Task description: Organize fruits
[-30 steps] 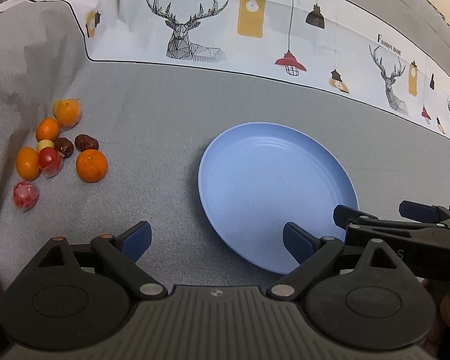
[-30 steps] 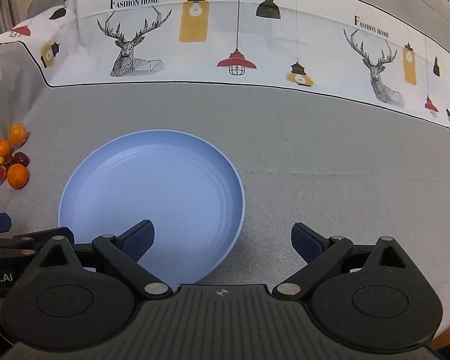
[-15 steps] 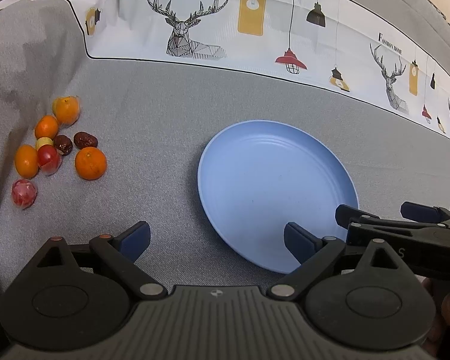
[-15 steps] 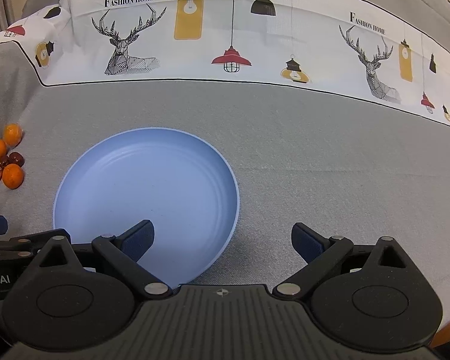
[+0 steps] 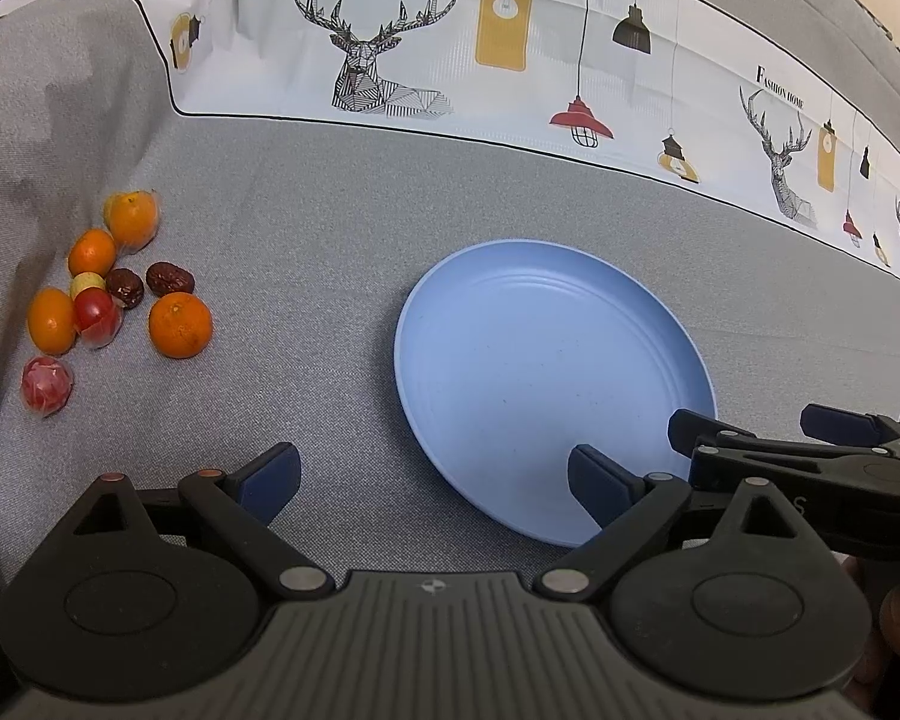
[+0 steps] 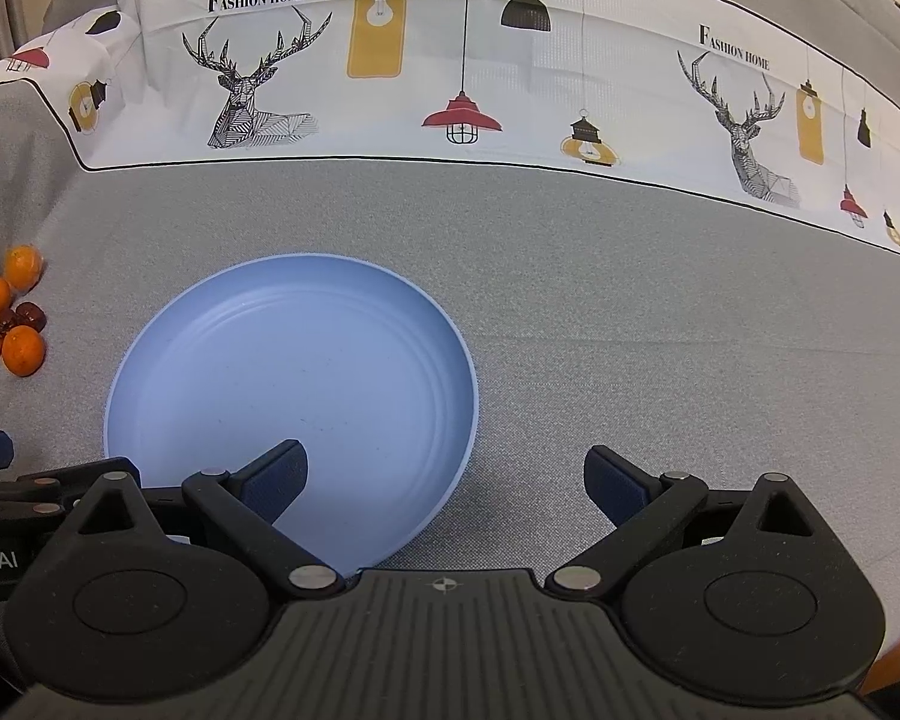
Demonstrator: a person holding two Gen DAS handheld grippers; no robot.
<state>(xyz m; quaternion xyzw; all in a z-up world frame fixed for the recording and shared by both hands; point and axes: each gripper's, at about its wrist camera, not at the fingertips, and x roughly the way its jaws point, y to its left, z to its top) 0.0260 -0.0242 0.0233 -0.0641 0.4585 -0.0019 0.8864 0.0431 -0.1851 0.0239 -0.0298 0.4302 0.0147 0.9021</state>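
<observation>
Jaws apart and empty on both the left gripper and right gripper, nothing is gathered yet, so the next move is probably reaching left for the nearest tangerine to carry to the blue plate.

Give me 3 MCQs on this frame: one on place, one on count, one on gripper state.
1. Where is the fruit pile relative to the blue plate?
A. on it
B. to its left, apart
C. to its right

2. How many dark brown dates are there?
A. two
B. five
C. none

3. What state is the left gripper in?
A. shut on an orange
B. shut on the plate
C. open, holding nothing

Key: B, the pile lies on the grey cloth left of the plate; A, two dates lie side by side; C, fingers spread with only cloth between them.
</observation>
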